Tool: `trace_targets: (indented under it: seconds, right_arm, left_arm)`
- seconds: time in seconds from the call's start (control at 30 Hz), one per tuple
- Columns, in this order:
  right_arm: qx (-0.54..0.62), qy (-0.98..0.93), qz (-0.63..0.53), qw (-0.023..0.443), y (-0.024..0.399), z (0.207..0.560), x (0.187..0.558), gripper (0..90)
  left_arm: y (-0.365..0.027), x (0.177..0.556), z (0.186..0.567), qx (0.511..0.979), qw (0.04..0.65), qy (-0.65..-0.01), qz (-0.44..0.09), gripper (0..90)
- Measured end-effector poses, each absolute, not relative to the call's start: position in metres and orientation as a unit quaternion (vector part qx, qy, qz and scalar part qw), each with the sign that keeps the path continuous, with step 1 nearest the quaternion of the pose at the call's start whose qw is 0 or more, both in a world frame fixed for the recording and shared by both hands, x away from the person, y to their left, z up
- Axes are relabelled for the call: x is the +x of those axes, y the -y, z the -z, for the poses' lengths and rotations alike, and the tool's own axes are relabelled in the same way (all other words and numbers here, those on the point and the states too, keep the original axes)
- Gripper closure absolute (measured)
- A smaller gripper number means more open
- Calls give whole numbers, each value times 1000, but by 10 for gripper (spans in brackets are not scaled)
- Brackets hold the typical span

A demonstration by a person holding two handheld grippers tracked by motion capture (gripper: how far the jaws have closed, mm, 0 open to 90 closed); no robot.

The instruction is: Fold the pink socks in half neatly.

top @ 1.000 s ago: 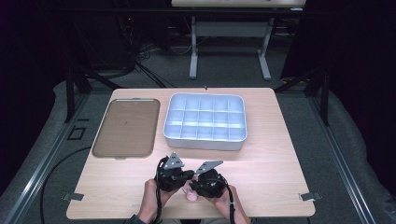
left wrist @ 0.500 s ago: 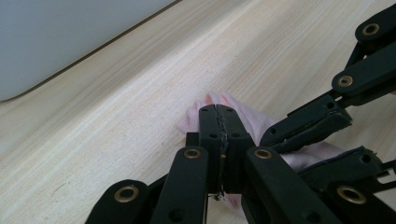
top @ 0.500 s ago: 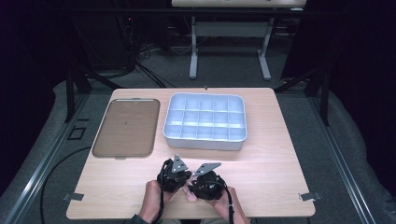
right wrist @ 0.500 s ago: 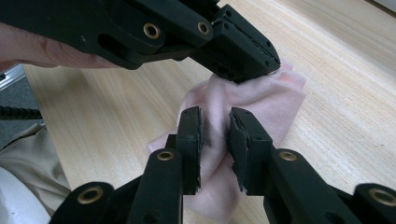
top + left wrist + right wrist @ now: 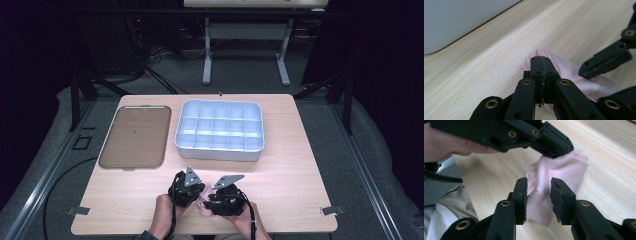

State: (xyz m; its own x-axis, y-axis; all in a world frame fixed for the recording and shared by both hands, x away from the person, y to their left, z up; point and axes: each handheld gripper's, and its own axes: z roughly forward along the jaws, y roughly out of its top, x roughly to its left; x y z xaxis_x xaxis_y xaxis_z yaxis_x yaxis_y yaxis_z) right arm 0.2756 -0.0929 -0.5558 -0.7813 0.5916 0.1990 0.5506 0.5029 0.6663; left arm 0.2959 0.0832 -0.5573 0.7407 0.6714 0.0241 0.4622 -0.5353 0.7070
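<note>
A: From the high view, what sits on the table [image 5: 300,150]?

B: A white divided bin [image 5: 219,131] at about twelve o'clock from the hands, and a brown tray [image 5: 133,136] near ten o'clock, just beside the bin. Down at six o'clock, near the table's front edge, both hands meet. The left gripper [image 5: 186,192] and the right gripper [image 5: 216,197] point toward each other, with a pink cloth [image 5: 204,205] bunched between them.

A: And the left gripper view?

B: The left gripper [image 5: 541,61] is clenched on the pink cloth [image 5: 569,72]; its two pads meet with a fold of fabric pinched at the tip. The cloth spreads toward four o'clock over the wood. The other gripper's jaw comes in from three o'clock, and the bin's wall [image 5: 456,20] lies at eleven o'clock.

A: The right gripper view?

B: The right gripper [image 5: 538,195] has just been opening. Its jaws stand apart, the pink cloth [image 5: 559,170] hanging between them, with the pads not pressing it. The left gripper [image 5: 554,146] bites the cloth's upper edge at twelve o'clock. A sleeve [image 5: 446,212] shows at eight o'clock.
</note>
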Motion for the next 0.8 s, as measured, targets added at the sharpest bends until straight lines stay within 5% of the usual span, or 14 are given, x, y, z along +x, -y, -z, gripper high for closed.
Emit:
trace_targets:
  seconds: [0.13,0.6,0.8]
  right_arm:
    - [318,-877,-359,31,88,562,272,760]
    - [318,-878,-356,42,85,563,271,781]
    - [317,-878,-356,44,84,563,270,781]
  left_arm:
    - [-84,296,558,862,357,-330,-145,898]
    - [-90,291,536,849,415,-315,-90,875]
    - [-84,298,550,862,382,-321,-92,892]
